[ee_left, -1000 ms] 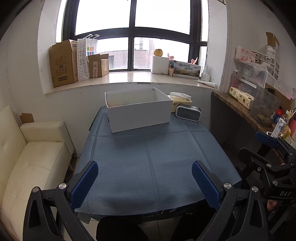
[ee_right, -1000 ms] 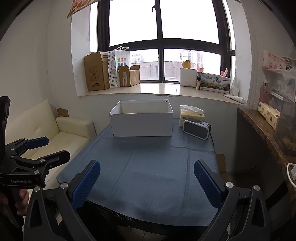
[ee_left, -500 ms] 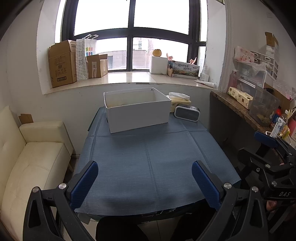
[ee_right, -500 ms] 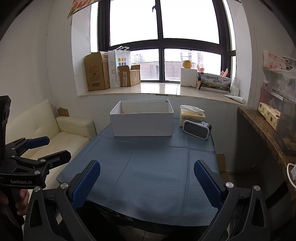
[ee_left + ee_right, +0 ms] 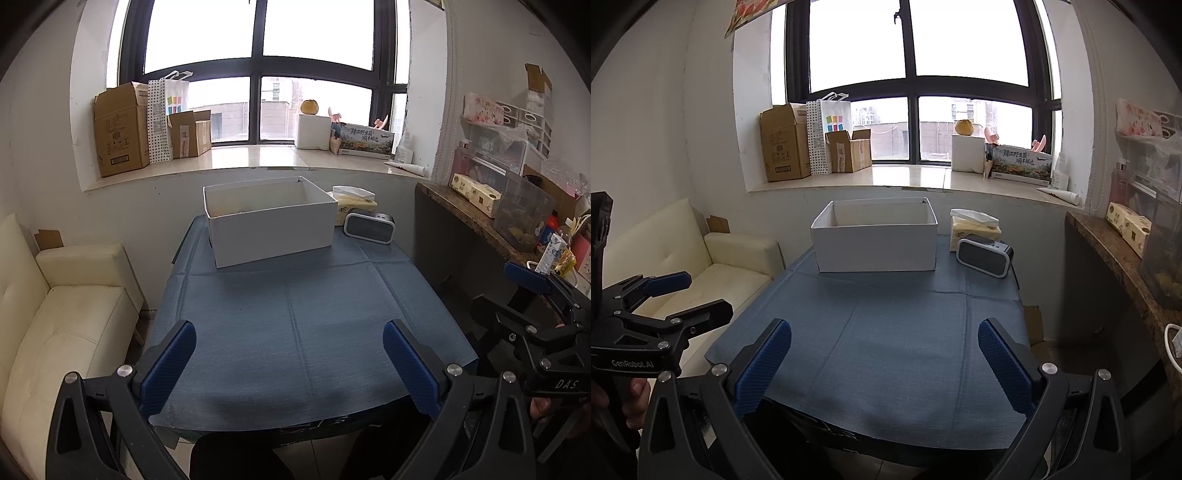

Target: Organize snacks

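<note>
An open white box (image 5: 271,223) stands at the far end of the blue-clothed table (image 5: 295,325); it also shows in the right wrist view (image 5: 875,238). My left gripper (image 5: 291,363) is open and empty, held above the table's near edge. My right gripper (image 5: 886,362) is open and empty, also at the near edge. Each gripper shows in the other's view: the right one at the right side (image 5: 532,299), the left one at the left side (image 5: 676,295). Snack packs (image 5: 556,254) lie on the right counter. No snacks show on the table.
A tissue pack (image 5: 975,225) and a small grey speaker (image 5: 984,251) sit right of the box. A cream sofa (image 5: 66,317) stands left of the table. A stone counter (image 5: 480,218) with boxes and a clear bin runs along the right. Cardboard boxes (image 5: 122,129) line the windowsill.
Both grippers stay open and almost still. The left wrist view has drifted slightly, so the box and table sit a little lower and more to the left in it.
</note>
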Tool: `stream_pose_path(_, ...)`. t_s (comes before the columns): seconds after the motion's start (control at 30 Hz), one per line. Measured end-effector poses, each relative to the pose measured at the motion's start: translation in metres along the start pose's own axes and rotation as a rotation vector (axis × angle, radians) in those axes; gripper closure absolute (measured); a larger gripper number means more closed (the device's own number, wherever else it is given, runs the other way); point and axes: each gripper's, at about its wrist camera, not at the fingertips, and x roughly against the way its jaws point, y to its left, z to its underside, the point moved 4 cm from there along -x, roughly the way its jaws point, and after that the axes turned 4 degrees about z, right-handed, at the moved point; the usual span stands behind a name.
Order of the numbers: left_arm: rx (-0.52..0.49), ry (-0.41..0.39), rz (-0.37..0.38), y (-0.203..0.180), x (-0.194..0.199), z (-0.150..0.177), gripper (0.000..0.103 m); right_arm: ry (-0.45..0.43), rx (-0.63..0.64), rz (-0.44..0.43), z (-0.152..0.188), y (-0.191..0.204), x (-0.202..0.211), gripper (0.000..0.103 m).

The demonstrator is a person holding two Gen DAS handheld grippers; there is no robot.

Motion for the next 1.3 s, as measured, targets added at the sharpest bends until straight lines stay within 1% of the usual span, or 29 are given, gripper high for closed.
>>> stream_pose_path(1.3,-0.006,0.009,0.014,-0.0031,-0.0025,0.0017,0.000,0.000,-0.008,-0.010,0.0009,-0.0008,0.0018,0.000)
